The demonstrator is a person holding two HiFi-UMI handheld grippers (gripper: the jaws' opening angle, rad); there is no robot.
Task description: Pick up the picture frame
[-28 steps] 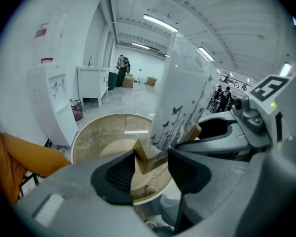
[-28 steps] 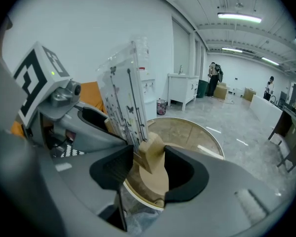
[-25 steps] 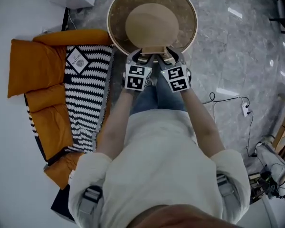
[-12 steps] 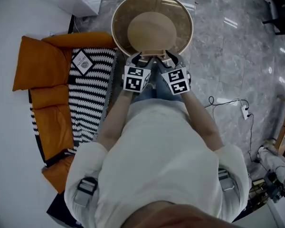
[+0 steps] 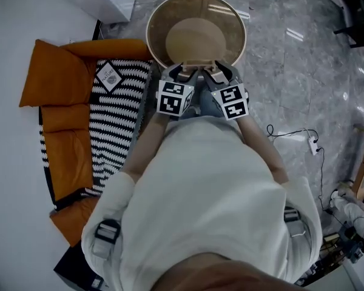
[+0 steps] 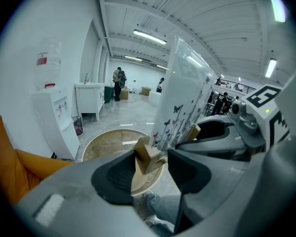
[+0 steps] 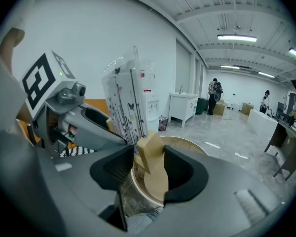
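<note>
Wood-footed and clear-panelled, the picture frame (image 6: 185, 93) hangs above the round worktop (image 5: 230, 17), left claw (image 6: 150, 164) and right claw (image 7: 149, 169) each pinching a wooden foot (image 7: 150, 149); it looks light, stiff, breakable, best held by those feet.

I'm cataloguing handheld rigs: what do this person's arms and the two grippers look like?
Left gripper and right gripper match: grey bodies, black ridged jaw pads, a white cube with black square markers. The person wears a pale top, sleeves ending near the elbows, and grey buckled straps at the shoulders.
</note>
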